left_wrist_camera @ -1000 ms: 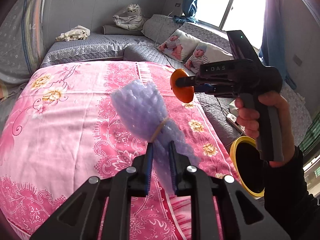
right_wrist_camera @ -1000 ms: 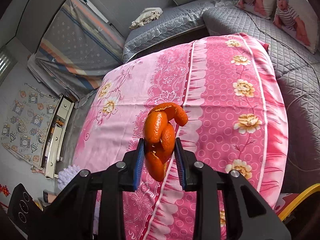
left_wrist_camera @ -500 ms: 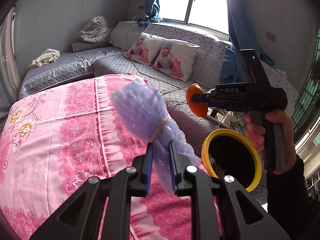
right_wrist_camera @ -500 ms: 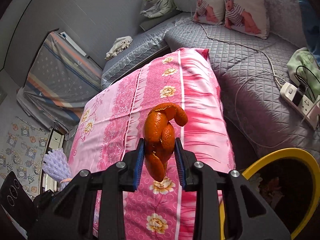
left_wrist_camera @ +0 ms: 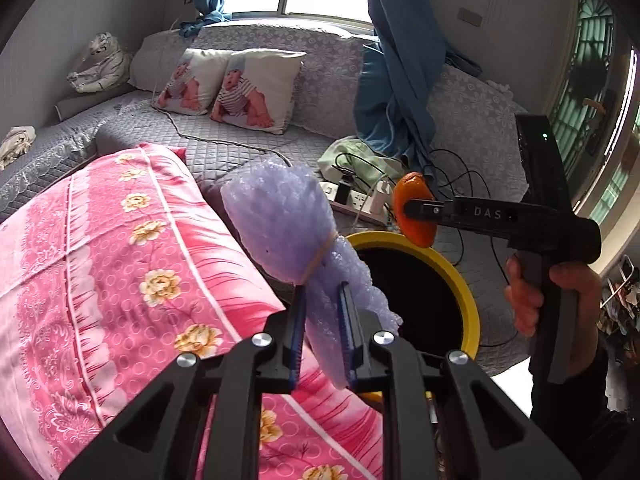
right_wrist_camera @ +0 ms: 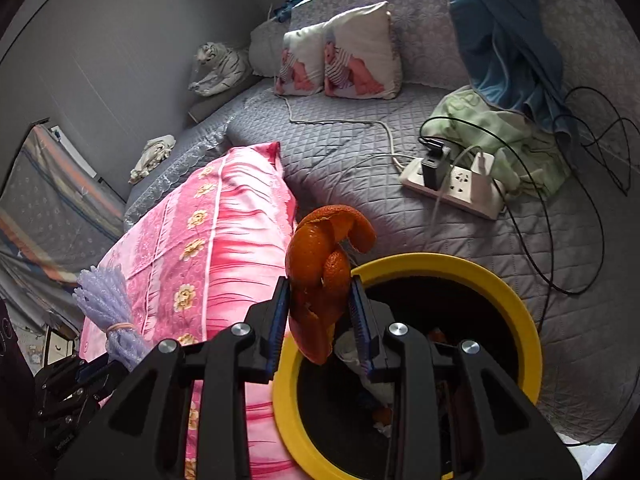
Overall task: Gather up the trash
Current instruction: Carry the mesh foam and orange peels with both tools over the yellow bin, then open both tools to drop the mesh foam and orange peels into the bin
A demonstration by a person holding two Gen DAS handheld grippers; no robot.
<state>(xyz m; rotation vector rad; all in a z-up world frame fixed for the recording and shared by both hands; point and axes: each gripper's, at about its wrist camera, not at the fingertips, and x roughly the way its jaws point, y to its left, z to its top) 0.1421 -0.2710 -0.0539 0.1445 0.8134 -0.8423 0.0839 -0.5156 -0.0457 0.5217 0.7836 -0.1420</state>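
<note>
Orange peel (right_wrist_camera: 324, 280) sits pinched between the narrow fingers of the right gripper (right_wrist_camera: 320, 320), hanging over the near-left rim of the yellow bin (right_wrist_camera: 516, 304). Purple foam netting (left_wrist_camera: 288, 224), cinched with a rubber band (left_wrist_camera: 320, 252), is clamped in the almost fully closed left gripper (left_wrist_camera: 322, 332) above the right edge of the pink bedspread (left_wrist_camera: 120, 260), just short of the bin's rim.

Progress, as I judge it: both pieces are picked up and carried to the bin, so gathering looks done for these 2 items. Neither has been dropped yet. What is left is to bring each gripper over the opening and release; the peel looks nearly placed for that, while the netting needs a little more travel to the right. Some scraps already lie inside the bin, though what they are is hard to tell. No other litter shows on the bedspread.

Only the left wrist view shows the person's hand (left_wrist_camera: 556, 300) wrapped around the right gripper's handle, and the peel from the side, poised above the far rim. Only the right wrist view looks down into the bin and shows the white power strip (right_wrist_camera: 456, 184) with its cables on the grey quilt (right_wrist_camera: 340, 152) beyond it.
</note>
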